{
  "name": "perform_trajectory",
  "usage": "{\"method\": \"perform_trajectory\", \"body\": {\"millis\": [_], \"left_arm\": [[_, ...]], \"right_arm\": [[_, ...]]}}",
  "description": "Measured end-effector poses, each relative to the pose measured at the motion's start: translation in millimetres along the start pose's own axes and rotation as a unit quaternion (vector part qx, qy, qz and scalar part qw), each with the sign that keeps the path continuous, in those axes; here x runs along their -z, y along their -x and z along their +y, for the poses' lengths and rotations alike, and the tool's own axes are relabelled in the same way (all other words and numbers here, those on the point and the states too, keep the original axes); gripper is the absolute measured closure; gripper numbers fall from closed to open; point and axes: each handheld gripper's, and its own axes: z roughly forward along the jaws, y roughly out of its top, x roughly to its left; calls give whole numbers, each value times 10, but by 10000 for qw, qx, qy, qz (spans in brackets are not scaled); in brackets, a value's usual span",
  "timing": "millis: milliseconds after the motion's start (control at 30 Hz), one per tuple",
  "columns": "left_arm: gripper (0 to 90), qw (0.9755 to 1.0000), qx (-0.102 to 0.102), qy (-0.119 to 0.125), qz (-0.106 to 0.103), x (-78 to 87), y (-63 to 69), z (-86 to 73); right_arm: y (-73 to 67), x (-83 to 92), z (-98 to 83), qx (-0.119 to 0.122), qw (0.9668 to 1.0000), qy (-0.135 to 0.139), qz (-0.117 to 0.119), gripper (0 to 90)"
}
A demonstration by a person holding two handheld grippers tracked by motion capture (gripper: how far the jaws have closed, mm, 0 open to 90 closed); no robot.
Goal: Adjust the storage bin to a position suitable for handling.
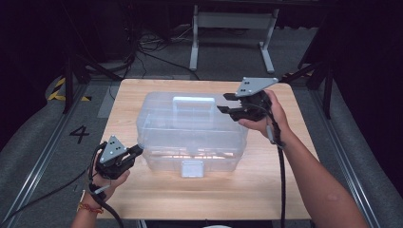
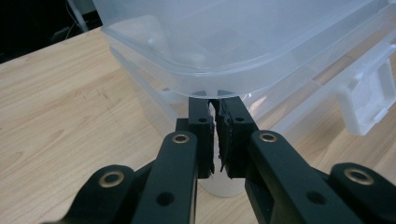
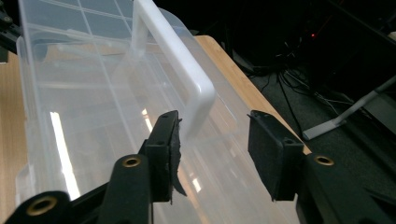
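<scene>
One clear plastic box [image 1: 190, 130] on the wooden table [image 1: 142, 199], about mid-table, white handle [image 1: 192, 100] along the lid, white latch [image 1: 192, 168] on the near wall. Two grippers at work on it, one at each end. Left gripper [image 1: 138, 150] low at the box's near left corner, tips touching the lip there. In the left gripper view, jaws pinched almost flat together right under the lid's rim [image 2: 196, 77], pads [image 2: 228, 135] meeting with only a sliver of gap; whether a thin edge of plastic sits between them, cannot tell. Right gripper [image 1: 227, 103] raised at the far right end, just above the lid, held level and pointing left. In the right gripper view, jaws spread apart, nothing pressed between the pads [image 3: 267, 151], the handle [image 3: 187, 70] and lid [image 3: 84, 93] lying just beyond the tips. No contact there with the box.
</scene>
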Motion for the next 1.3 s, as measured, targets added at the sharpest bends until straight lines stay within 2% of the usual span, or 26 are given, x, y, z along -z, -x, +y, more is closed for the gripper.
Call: {"method": "perform_trajectory", "body": {"millis": [67,167,300,467,533,667,767,933,1100,1133,1300], "left_arm": [[853,10000,-23,-2,15,5,-5,14],[864,10000,-33,24,24,16,-16,36],[864,10000,-73,56,29,25,-31,64],[865,9999,-66,153,45,38,-48,115],[864,9998,-49,205,35,42,-58,137],[863,9997,-74,202,83,43,-66,175],[862,9998,-51,146,141,31,-45,201],[863,9997,-67,158,156,30,-52,224],[861,9997,-46,201,145,37,-65,259],[862,9997,-51,212,147,36,-70,266],[862,9997,-94,161,149,40,-80,283]], "right_arm": [[36,114,-95,-59,9999,65,-121,486],[105,282,-279,-151,9990,16,-409,435],[192,492,-583,-426,9970,71,-642,390],[233,607,-920,-727,9946,154,-728,384],[224,608,-1053,-827,9944,153,-642,399],[170,566,-1195,-794,9953,126,-546,402],[57,460,-1360,-772,9963,100,-366,400],[-41,345,-1463,-710,9973,-5,-211,415],[-138,214,-1480,-642,9979,-49,-50,412],[-157,194,-1468,-582,9983,-44,-84,407],[-235,156,-1395,-491,9983,272,-184,417]]}}
